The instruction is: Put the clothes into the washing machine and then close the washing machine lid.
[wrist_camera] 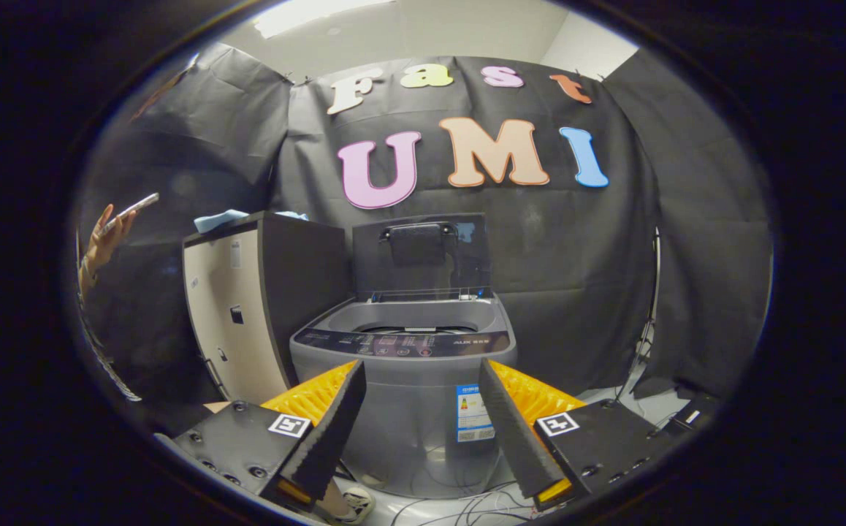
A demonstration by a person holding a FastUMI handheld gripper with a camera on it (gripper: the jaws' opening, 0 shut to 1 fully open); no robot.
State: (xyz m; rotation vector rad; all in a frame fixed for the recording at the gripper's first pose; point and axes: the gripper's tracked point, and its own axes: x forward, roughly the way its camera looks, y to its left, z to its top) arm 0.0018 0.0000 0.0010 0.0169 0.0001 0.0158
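A grey top-loading washing machine (408, 380) stands just beyond my fingers, with its dark lid (420, 256) raised upright at the back and the drum opening (414, 326) exposed. A light blue cloth (223, 219) lies on top of the cabinet to the left of the machine. My gripper (421, 372) is open, its two fingers spread to either side of the machine's front, with nothing between them.
A tall cabinet (248, 307) with a pale side and dark front stands against the machine's left side. A person's hand (105, 241) holding a phone shows left of it. Cables (467, 504) lie on the floor below the machine. A stand (646, 329) rises at the right.
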